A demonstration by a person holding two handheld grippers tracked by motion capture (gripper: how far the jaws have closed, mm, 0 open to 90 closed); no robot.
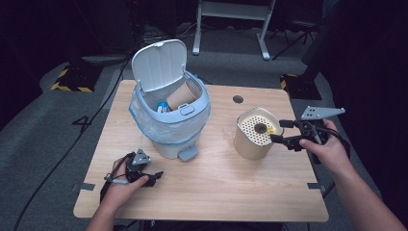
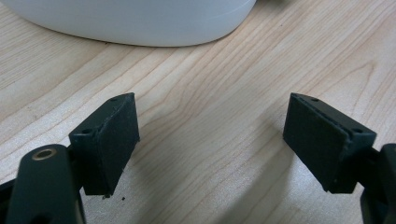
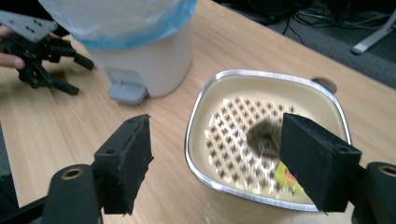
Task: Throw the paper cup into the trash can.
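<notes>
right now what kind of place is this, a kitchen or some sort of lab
Probably a lab or recording workspace, not a kitchen: a bare wooden table on grey carpet, cables trailing across the floor, and white stand legs behind it in a dark room.

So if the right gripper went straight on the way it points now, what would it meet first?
Probably the cream container: the right gripper is open, its fingers straddling the near metal rim. Straight on, one finger likely enters over the perforated insert, though depth is unclear.
</notes>
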